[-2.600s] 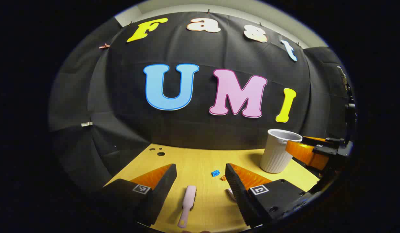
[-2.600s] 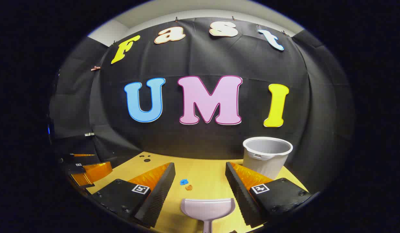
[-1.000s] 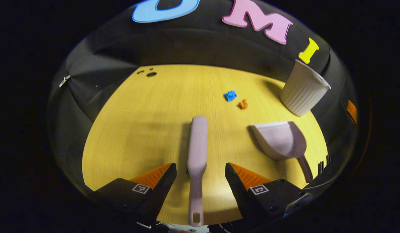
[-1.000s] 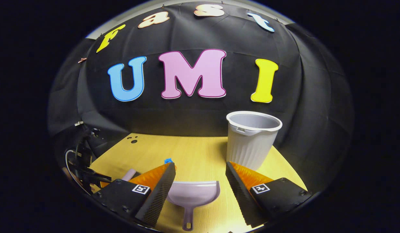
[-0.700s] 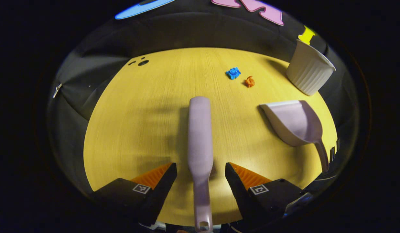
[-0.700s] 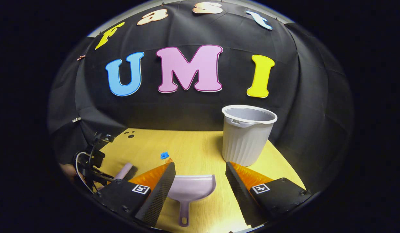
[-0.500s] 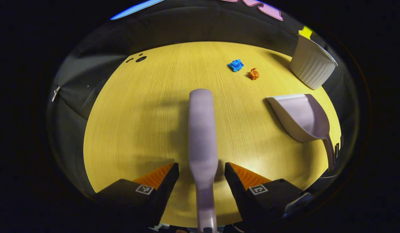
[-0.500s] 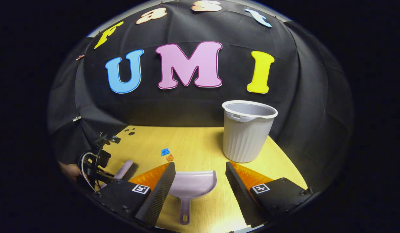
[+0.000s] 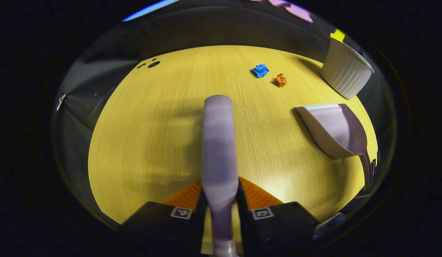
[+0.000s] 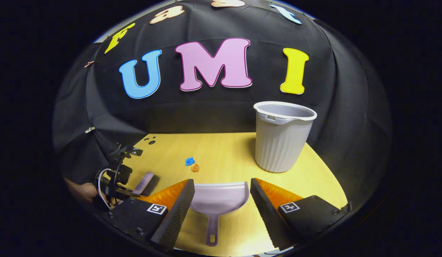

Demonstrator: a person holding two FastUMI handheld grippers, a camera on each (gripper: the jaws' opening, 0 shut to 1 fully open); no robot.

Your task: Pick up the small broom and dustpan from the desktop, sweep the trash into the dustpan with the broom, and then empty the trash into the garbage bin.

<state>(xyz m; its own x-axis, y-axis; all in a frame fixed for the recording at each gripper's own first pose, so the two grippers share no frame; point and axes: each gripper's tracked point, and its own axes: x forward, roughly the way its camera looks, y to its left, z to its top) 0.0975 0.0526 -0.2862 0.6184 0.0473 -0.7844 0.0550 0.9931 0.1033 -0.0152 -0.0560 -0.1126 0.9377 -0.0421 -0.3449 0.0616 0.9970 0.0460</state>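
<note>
Broom point(image 9: 218, 142) first: it lies on the desk point(image 9: 149, 128) with its long axis running straight ahead of the left gripper point(image 9: 219, 200), whose fingers are clamped on its neck, handle end toward the camera and head pointing up the desk. Farther right and beyond the head sit the two bits of trash — a blue scrap point(image 9: 259, 70) and an orange scrap point(image 9: 281, 80), close together. Right again lies the dustpan point(image 9: 333, 128), mouth toward the scraps, handle trailing to the near edge, and past it the bin point(image 9: 346, 73) stands upright at the far right corner. In the right gripper view the dustpan point(image 10: 221, 198) rests flat directly between the spread, empty fingers of the right gripper point(image 10: 222, 200), its handle pointing back at the camera, so this hand is much the nearer to it. My guess is that the next move is to drop and close on that handle. The desk is smooth pale wood — black cloth behind.
</note>
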